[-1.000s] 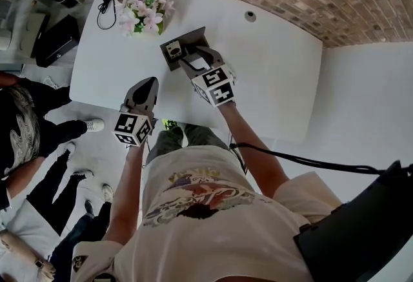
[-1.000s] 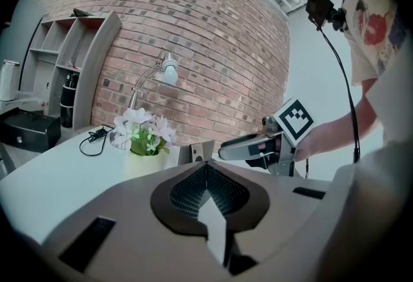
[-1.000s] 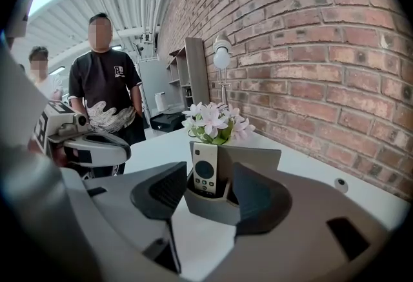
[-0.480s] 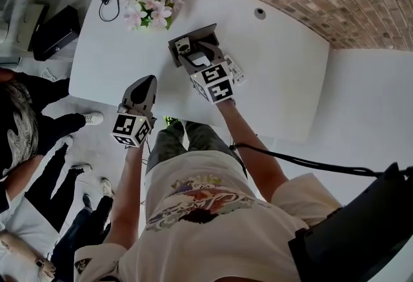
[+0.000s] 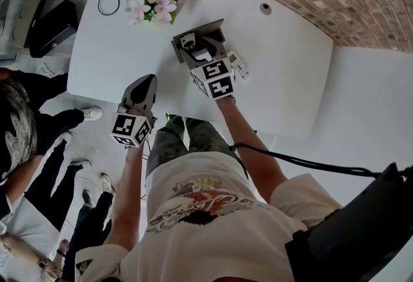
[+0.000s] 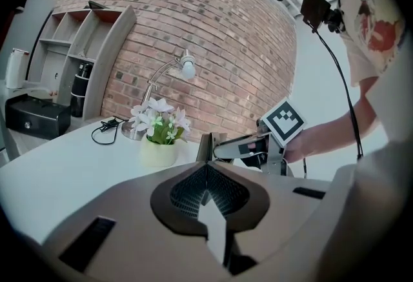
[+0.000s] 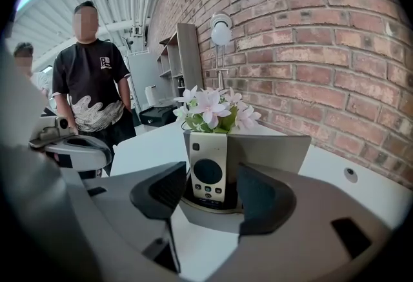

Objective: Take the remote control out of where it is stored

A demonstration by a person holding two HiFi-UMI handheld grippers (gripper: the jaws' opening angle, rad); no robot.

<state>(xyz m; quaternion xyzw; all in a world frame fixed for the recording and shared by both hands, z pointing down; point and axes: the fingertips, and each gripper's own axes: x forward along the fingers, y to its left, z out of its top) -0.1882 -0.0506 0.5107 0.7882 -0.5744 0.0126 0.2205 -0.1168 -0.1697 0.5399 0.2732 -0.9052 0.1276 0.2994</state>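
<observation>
Remote control (image 7: 208, 174): upright in grey holder (image 7: 274, 148) on white worktop (image 5: 284, 74), flowers (image 7: 210, 106) behind. Right tool (image 7: 211, 200): jaws wide apart, one either side of the remote (pads not pressing it). Left tool (image 6: 208, 200): jaws together, empty, at the worktop's near edge.

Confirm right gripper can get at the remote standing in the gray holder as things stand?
Likely yes. The right gripper is open, with the remote framed between its jaws, standing upright in the holder. Nothing sits between them, and the holder's front lip looks low.
</observation>
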